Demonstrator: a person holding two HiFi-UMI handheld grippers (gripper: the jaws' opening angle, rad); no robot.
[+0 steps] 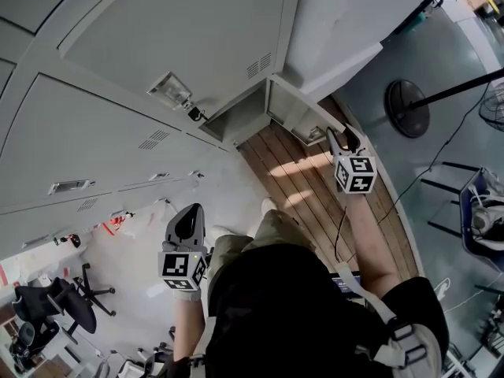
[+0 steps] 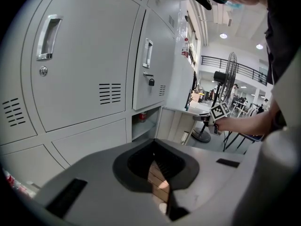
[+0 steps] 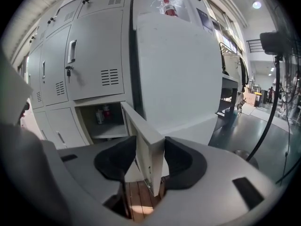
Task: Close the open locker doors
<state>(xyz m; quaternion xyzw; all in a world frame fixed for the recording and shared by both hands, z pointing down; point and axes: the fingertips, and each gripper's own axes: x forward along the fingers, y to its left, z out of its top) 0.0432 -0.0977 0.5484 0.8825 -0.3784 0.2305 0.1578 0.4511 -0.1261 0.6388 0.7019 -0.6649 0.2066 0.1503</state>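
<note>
One low locker compartment (image 1: 236, 120) stands open, its grey door (image 1: 293, 110) swung out over the wooden floor. My right gripper (image 1: 340, 136) is at the door's free edge. In the right gripper view that door edge (image 3: 149, 149) stands between the jaws of my right gripper (image 3: 150, 161); a sliver of floor shows beside the left pad, so the pads do not clamp it. My left gripper (image 1: 187, 220) hangs lower, away from the lockers, its jaws together and empty; in its own view my left gripper (image 2: 153, 157) faces the closed doors and the open compartment (image 2: 143, 124).
Closed grey lockers (image 1: 157, 46) fill the wall, one with a padlock (image 1: 193, 115). Bottles (image 3: 104, 114) stand on the open compartment's shelf. A wooden floor strip (image 1: 307, 187) runs under the door. A standing fan (image 1: 407, 109) is at the right, an office chair (image 1: 67, 305) at the lower left.
</note>
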